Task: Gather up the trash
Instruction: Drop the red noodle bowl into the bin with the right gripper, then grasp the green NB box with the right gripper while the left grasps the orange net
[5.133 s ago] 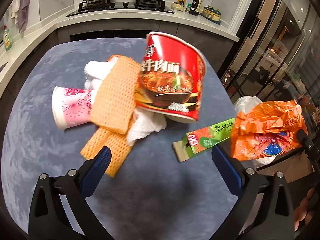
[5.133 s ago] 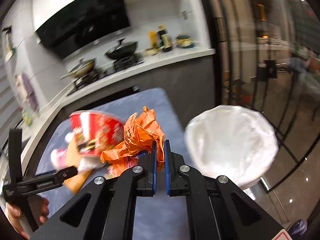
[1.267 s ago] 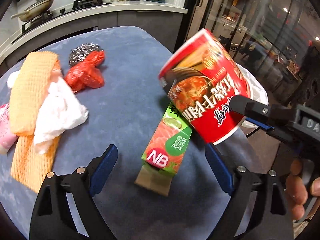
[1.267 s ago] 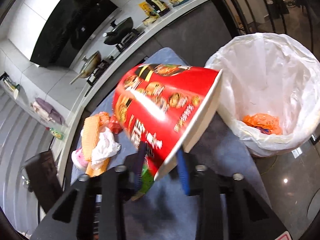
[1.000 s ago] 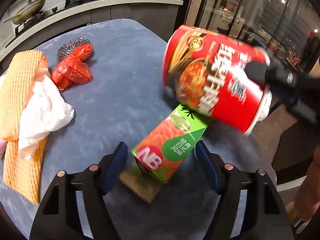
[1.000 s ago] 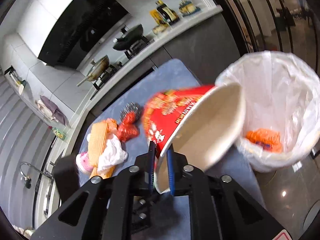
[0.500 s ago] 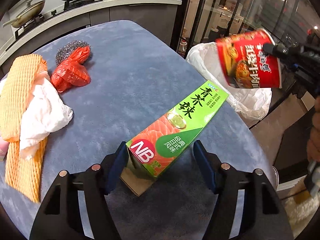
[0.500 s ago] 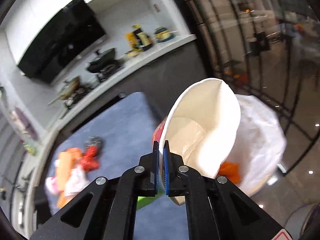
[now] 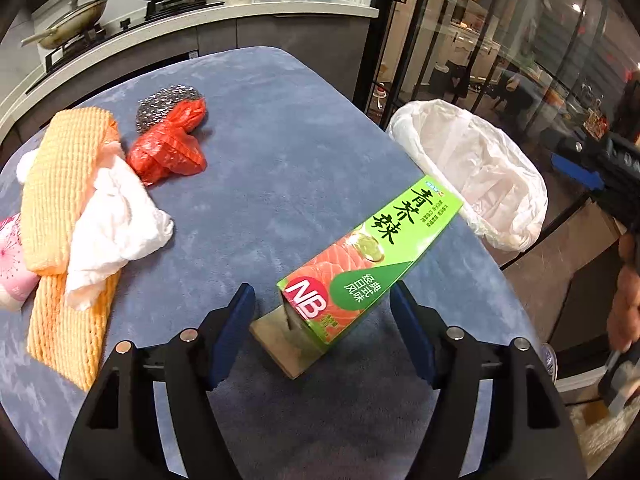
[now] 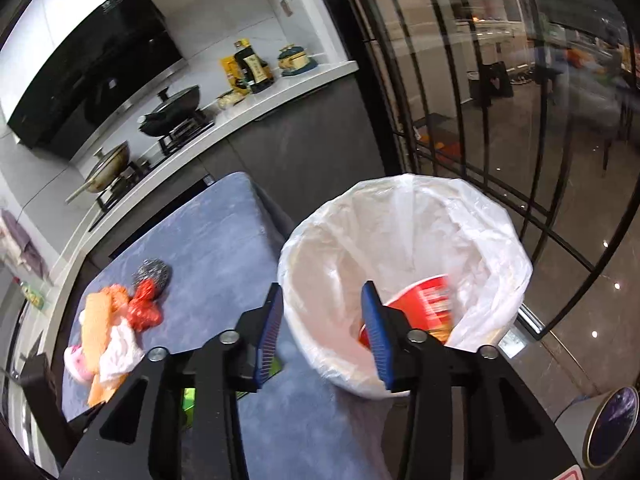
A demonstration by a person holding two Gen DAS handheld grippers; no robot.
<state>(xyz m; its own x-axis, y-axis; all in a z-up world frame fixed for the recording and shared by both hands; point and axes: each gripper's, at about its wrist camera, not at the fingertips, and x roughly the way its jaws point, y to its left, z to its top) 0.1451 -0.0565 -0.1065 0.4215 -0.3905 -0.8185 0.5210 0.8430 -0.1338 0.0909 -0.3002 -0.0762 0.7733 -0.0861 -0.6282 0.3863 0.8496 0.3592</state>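
My right gripper (image 10: 322,308) is open and empty above the white-lined trash bin (image 10: 312,248). The red noodle cup (image 10: 424,304) lies inside the bin, blurred. My left gripper (image 9: 320,308) is open, its fingers either side of the near end of a green box (image 9: 372,248) lying on the blue table (image 9: 260,120); I cannot tell whether they touch it. The bin (image 9: 500,152) also shows right of the table in the left wrist view.
On the table's left lie an orange foam net (image 9: 60,184), white tissue (image 9: 116,228), a pink cup (image 9: 10,268), a red wrapper (image 9: 168,148) and a steel scourer (image 9: 160,100). A kitchen counter with pans (image 10: 168,120) runs behind. Glass doors (image 10: 480,80) stand behind the bin.
My right gripper carried the red noodle cup over the bin, opened, and the cup dropped in. My left gripper stayed open around the green box's near end.
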